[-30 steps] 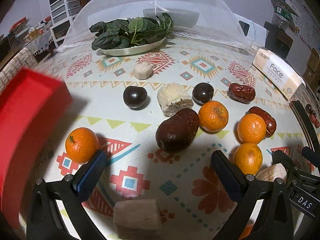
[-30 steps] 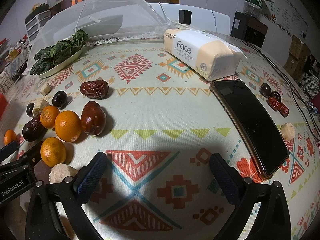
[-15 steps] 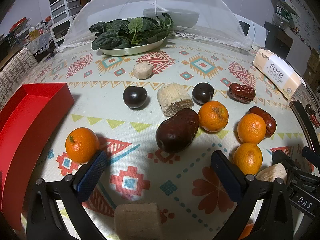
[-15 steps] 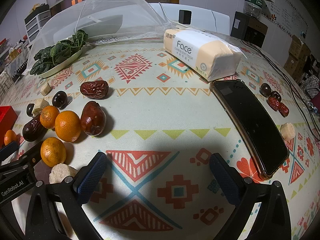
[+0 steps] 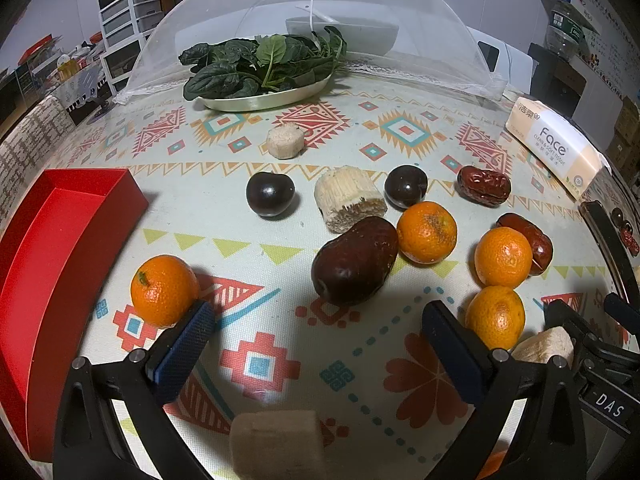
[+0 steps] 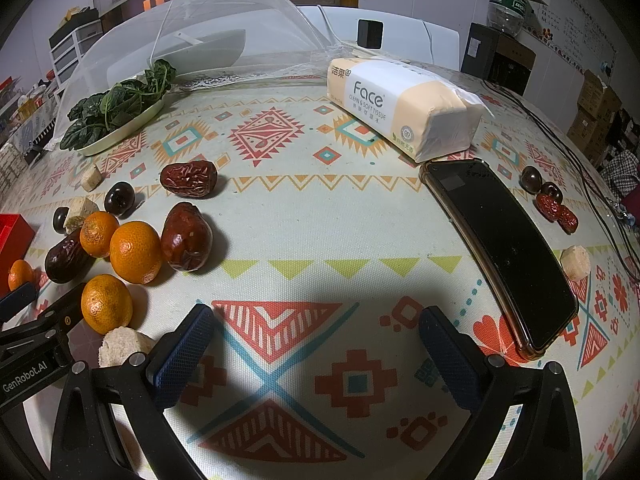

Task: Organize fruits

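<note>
1. The left gripper (image 5: 318, 330) has black plastic arms, each ending in a dark blue textured pad.
2. Silver screws sit on the arms.
3. The right gripper (image 6: 316, 334) looks identical.
4. White lettering reads "GenRobot.AI" and "DAS".

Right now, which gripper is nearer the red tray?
Left. The left gripper has the red tray just off its left finger; the right gripper sits farther right, past the oranges.

Four oranges (image 5: 426, 232), perhaps five dates (image 5: 354, 266).
</note>
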Demonstrator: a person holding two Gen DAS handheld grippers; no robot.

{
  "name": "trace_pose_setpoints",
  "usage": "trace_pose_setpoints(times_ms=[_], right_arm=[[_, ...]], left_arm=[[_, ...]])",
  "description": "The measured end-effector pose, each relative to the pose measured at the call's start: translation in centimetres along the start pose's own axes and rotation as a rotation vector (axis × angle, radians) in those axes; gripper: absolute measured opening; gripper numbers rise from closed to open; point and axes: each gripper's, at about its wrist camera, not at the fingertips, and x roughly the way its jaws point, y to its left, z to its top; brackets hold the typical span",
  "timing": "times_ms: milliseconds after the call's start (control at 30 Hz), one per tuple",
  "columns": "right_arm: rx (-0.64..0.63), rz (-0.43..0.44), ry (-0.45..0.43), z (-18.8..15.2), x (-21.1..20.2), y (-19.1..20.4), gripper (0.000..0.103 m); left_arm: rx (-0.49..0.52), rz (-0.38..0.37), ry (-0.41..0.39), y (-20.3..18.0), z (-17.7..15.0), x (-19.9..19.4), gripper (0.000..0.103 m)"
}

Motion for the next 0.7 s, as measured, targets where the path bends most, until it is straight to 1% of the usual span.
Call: trace_pose_setpoints(times_ms=[433,500,700], right_arm=[[0.011,-0.007,0.001,0.0,-0.2,0.0,0.103],[0.012,-0.004,0.002,0.0,-0.1,0.0,0.103],[-0.022,0.028,0.044,-0.2,-0.3,-0.1,0.103]], left_arm=[[0.0,0.0,0.0,0.0,0.0,0.0,0.103],[0.023,-0.017,0.017,0.0,-0.1,-0.2,0.103],[0.08,-0.055,0.049,0.2,-1.1,-0.8,0.103]])
